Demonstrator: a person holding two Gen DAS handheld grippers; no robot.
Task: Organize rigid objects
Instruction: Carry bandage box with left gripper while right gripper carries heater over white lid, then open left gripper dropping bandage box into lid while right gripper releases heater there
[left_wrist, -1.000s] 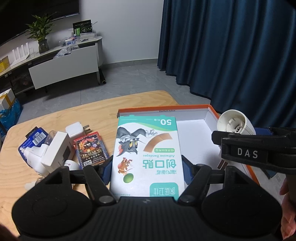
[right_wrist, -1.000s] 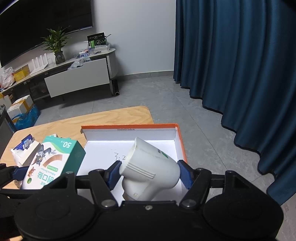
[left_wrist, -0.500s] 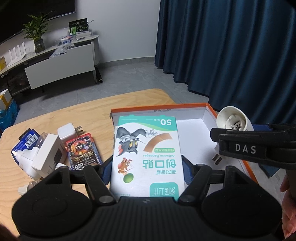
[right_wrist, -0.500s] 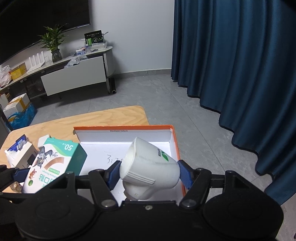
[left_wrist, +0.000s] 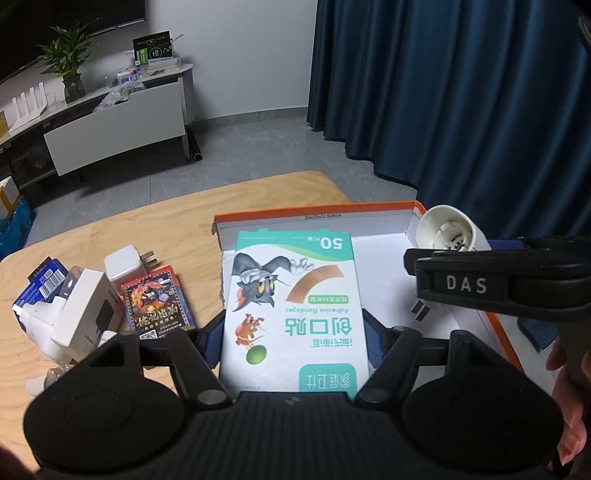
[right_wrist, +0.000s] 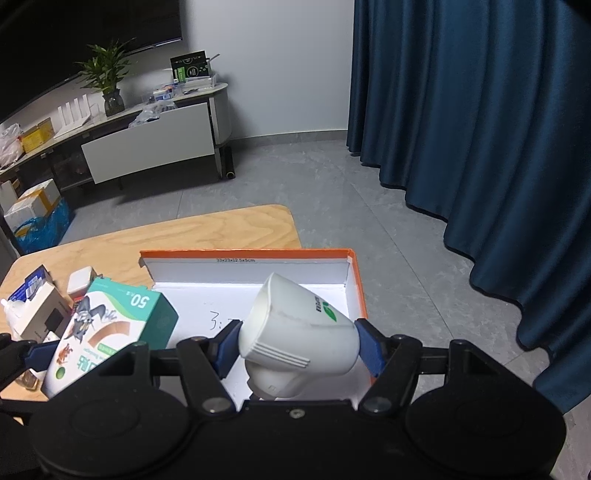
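Lying to the left of the left gripper (left_wrist: 293, 332) on the wooden table (left_wrist: 177, 229) is a loose cluster: a white charger plug (left_wrist: 123, 263), a red card pack (left_wrist: 157, 304), a white box (left_wrist: 86, 308) and a blue barcoded pack (left_wrist: 38, 286). Ahead of both grippers sits the orange-rimmed tray (left_wrist: 314, 215) with its white floor, and past it hangs a dark blue curtain (right_wrist: 480, 129). The left gripper's blue pads clamp the sides of the bandage box (left_wrist: 293, 314), held over the tray's left part. To its right, the right gripper (right_wrist: 299, 350) is closed on a white plug-in device (right_wrist: 299, 336), tilted above the tray's right side, the two held items apart.
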